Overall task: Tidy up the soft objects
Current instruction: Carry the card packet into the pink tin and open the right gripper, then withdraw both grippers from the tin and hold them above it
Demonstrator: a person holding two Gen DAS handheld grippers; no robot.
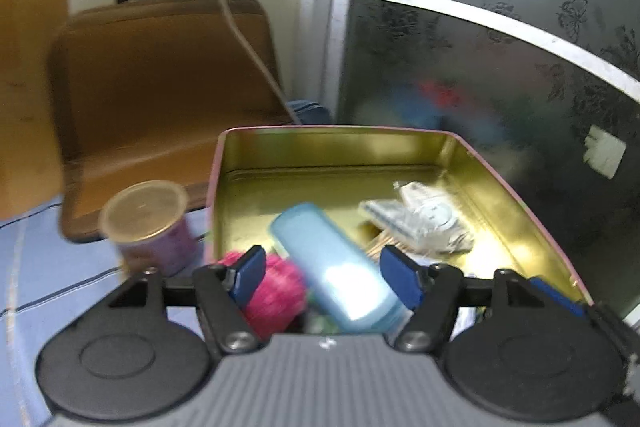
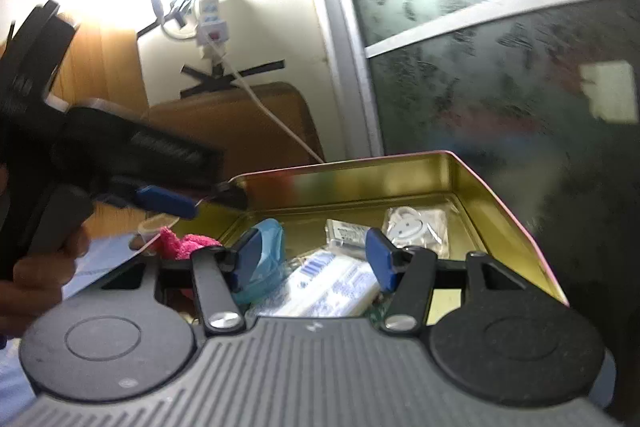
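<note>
A gold tin [image 1: 320,151] with a pink rim lies open on a blue sheet. Inside it a light blue case [image 1: 332,267] lies slanted, right between the spread fingers of my left gripper [image 1: 324,277], which is open. A pink fluffy thing [image 1: 276,291] sits by the left finger at the tin's near left corner. In the right wrist view, my right gripper [image 2: 314,259] is over the tin [image 2: 472,179], shut on a white packet [image 2: 332,287] with blue print. The blue case [image 2: 268,251] and the pink fluffy thing [image 2: 188,243] show to its left, below the left gripper [image 2: 200,201].
Clear plastic packets [image 1: 424,219] and some wooden sticks [image 1: 380,245] lie at the tin's back right. A lidded purple cup [image 1: 148,223] stands left of the tin. Behind are a brown chair [image 1: 160,87], a hanging white cable [image 1: 240,35] and a dark patterned glass door [image 1: 500,47].
</note>
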